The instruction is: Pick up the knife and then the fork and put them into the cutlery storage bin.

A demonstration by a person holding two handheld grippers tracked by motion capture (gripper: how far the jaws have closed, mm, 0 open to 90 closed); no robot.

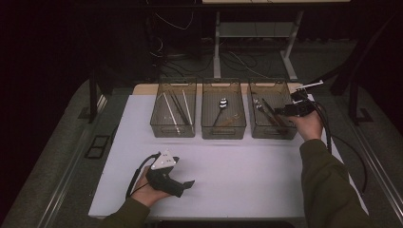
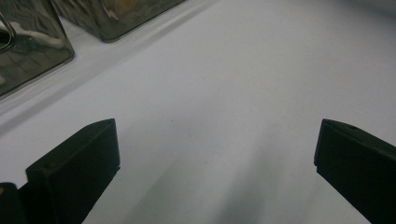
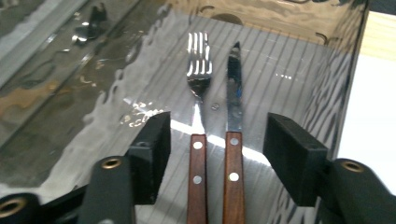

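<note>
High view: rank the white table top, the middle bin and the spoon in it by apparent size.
1. White table top, by far the largest.
2. Middle bin.
3. Spoon, smallest, lying inside that bin.
All three sit at similar distance, so the order is safe.

Three bins stand in a row across the far half of the table [image 1: 228, 166], close beside one another. The left bin [image 1: 173, 128] holds chopsticks [image 1: 178, 108] lying lengthwise. The middle bin [image 1: 223, 129] holds a spoon [image 1: 221, 105]. In the right bin [image 1: 271, 130] a fork [image 3: 198, 135] and a knife [image 3: 233, 140] lie side by side, handles toward the person, the fork left of the knife in the right gripper view. The near half of the table is bare.
</note>
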